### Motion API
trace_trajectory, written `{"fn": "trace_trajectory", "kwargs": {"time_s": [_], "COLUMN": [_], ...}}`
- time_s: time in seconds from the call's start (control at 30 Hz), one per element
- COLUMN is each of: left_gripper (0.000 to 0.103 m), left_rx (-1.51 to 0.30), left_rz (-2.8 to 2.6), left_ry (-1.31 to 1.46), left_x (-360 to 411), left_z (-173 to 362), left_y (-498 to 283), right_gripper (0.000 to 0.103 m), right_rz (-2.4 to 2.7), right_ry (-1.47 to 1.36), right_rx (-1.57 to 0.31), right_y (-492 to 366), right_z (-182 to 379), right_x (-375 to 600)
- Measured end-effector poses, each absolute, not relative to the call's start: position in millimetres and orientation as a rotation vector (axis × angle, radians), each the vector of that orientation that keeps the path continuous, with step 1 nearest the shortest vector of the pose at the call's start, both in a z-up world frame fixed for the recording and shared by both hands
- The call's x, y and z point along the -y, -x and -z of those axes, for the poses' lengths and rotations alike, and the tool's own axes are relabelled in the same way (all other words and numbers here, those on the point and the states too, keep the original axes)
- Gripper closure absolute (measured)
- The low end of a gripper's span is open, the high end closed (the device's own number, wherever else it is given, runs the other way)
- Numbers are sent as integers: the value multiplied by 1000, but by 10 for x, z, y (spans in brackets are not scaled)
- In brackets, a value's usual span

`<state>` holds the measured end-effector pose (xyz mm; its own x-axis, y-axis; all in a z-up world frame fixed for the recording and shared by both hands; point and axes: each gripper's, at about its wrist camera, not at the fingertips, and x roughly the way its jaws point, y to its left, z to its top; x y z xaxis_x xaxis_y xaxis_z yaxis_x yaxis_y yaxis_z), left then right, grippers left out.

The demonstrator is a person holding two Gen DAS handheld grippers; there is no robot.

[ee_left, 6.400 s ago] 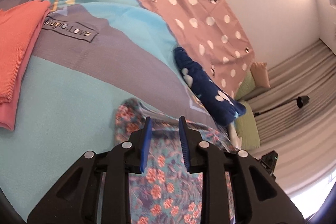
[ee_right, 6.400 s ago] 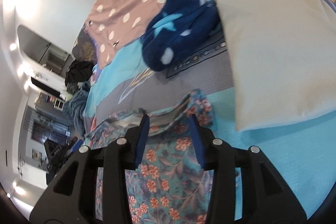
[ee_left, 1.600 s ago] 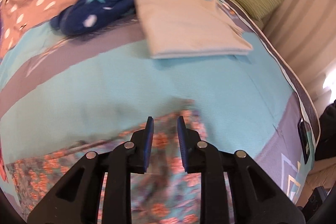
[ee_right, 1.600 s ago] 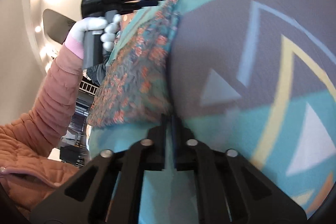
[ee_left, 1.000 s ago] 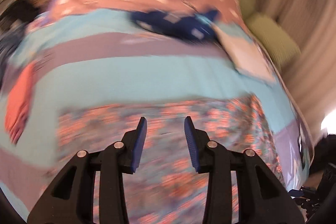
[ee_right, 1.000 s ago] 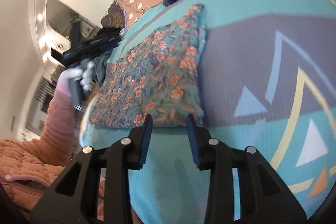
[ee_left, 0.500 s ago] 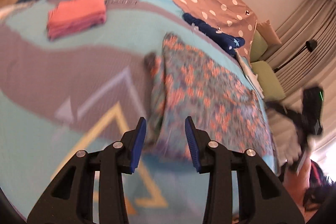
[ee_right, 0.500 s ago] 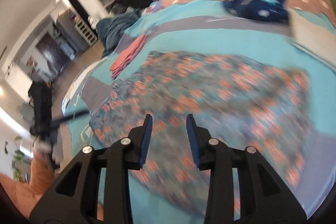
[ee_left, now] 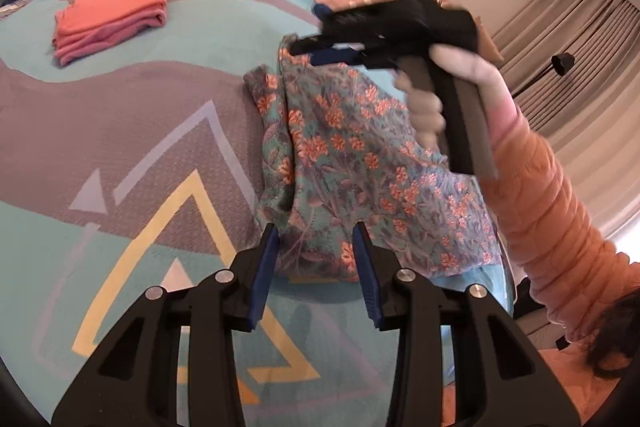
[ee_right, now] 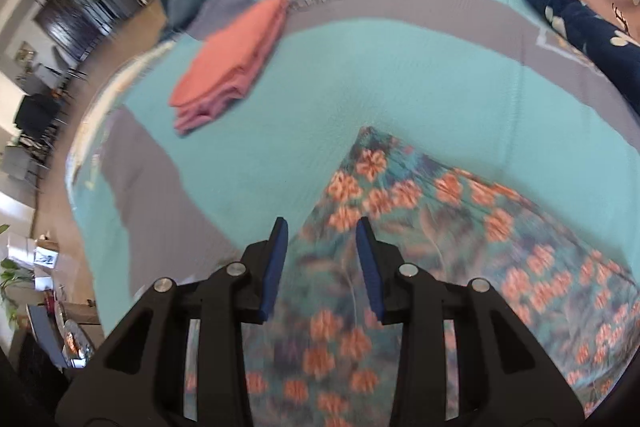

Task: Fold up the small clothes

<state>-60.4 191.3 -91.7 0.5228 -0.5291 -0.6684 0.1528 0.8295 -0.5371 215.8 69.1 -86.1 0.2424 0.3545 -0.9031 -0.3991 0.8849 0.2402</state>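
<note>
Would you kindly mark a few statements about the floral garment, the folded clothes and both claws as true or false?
1. The floral garment lies on the bedspread. True.
2. The left claw is clamped shut on the garment. False: its jaws stand apart at the garment's near edge.
3. A folded pink stack lies apart from the garment. True.
4. The right claw holds the pink stack. False: it is open above a corner of the floral garment.
5. The navy item is plain. False: it has white spots.

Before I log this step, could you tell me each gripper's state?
Left gripper: open, holding nothing.
Right gripper: open, holding nothing, over the floral garment.
</note>
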Motion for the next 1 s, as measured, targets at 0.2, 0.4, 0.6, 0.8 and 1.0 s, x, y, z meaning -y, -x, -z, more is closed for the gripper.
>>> {"fn": "trace_trajectory", "kwargs": {"time_s": [0.2,0.4,0.6,0.8,1.0], "left_gripper": [98,100,101,103,80], "left_rx": [-950,-894,-921,-940,-910], "left_rz": [411,430,428,390,416], "left_ry": [447,428,474,490,520], "left_x": [-1957,-1930,-2029,-2156,-2240], "left_z": [981,826,862,997,973], "left_y": [583,746,869,970,1035], "right_gripper": [61,99,100,75,58], "right_rz": [-432,-341,-469,-513,-589], "right_ry": [73,263,116,206,205], "right_rx": [-1227,-1198,-1068,-1150,-1173], "right_y": [-2288,-2326,-2179,-2205,-2016], "right_z": [985,1030,511,833,675], "right_x": [-864,-1132,-1000,-1085,-1103]}}
